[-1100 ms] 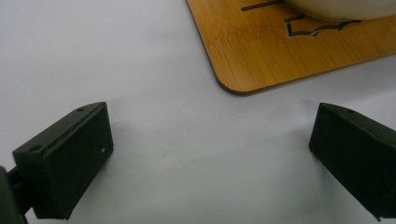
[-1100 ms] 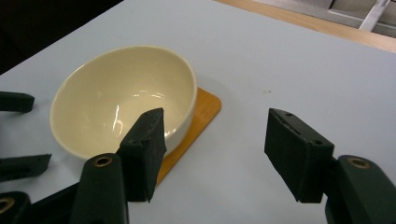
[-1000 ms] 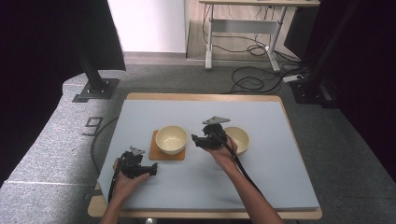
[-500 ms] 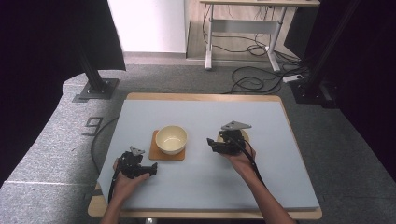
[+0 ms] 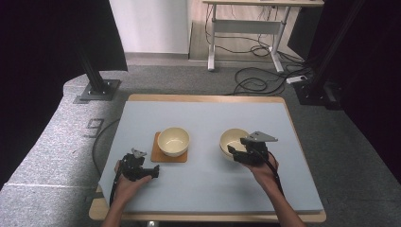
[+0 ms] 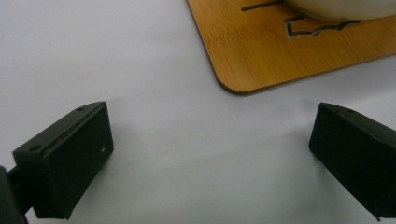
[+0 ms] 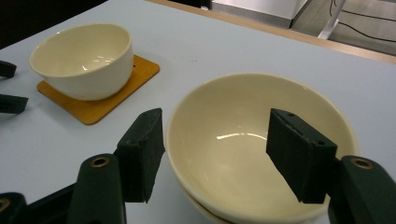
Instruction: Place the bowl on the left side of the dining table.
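Observation:
A cream bowl (image 5: 173, 140) stands on a wooden coaster (image 5: 158, 155) left of the table's middle. A second cream bowl (image 5: 231, 138) sits on the bare table to its right. My right gripper (image 5: 234, 153) is open at this bowl's near right side. In the right gripper view one jaw is outside the bowl's (image 7: 224, 107) rim and the other hangs inside it, neither pressing. My left gripper (image 5: 152, 173) rests open on the table, just short of the coaster's near corner (image 6: 289, 51). Nothing lies between its jaws (image 6: 210, 154).
The pale blue table top (image 5: 203, 118) has a wooden edge all round. Beyond its far side are grey carpet, loose cables (image 5: 255, 82) and a desk frame. Black stands (image 5: 97, 87) flank the table at left and right.
My right gripper has moved right and toward the near edge, from between the two bowls to the right bowl's near side. Both bowls and the left gripper stayed put.

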